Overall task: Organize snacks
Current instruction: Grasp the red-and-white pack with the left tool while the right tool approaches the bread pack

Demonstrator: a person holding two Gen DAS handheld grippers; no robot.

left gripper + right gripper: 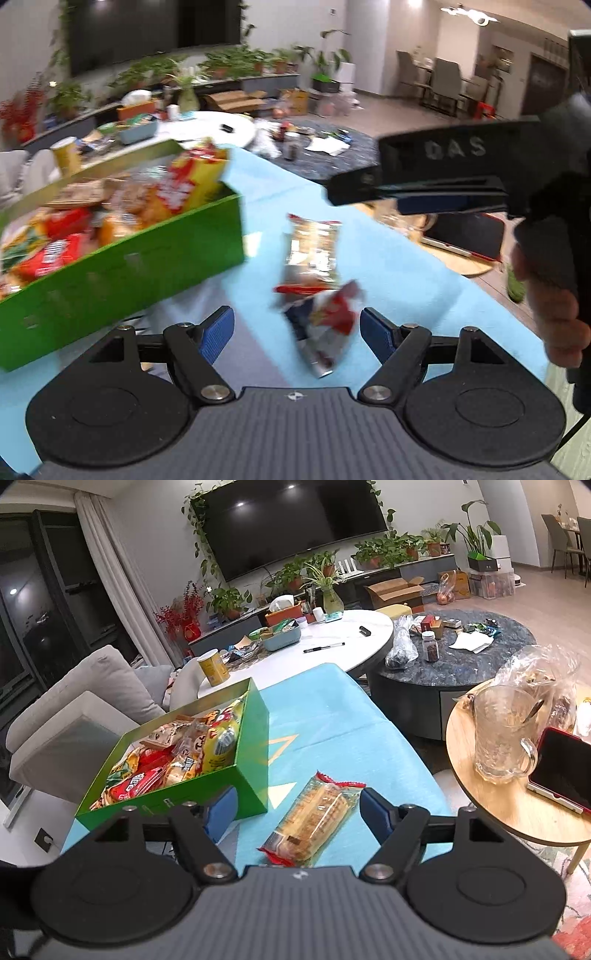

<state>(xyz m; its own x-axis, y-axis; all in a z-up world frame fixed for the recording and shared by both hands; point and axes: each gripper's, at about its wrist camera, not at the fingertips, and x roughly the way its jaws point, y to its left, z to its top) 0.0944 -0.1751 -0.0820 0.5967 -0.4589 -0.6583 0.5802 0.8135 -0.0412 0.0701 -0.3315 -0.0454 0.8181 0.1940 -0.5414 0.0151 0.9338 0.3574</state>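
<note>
A green box (255,753) full of snack packets stands on the left of the blue tablecloth (332,716). To its right lies a clear pack of biscuits (314,819) with red ends, between the fingers of my open right gripper (299,812); neither pad touches it. In the left wrist view the same biscuit pack (314,240) lies farther out. A crumpled red, blue and silver packet (325,328) lies nearer, between the blue pads of my open left gripper (297,332), closer to the right pad. The right gripper (343,188) hangs above the cloth at the right, held by a hand (554,314). The green box (122,273) is blurred at the left.
A round wooden side table (491,812) at the right carries a glass mug (498,734), a red phone on a stand (561,771) and a plastic bag. Beyond are a white oval table (351,635), a dark marble table (472,668), a yellow can (212,666) and a sofa (92,694).
</note>
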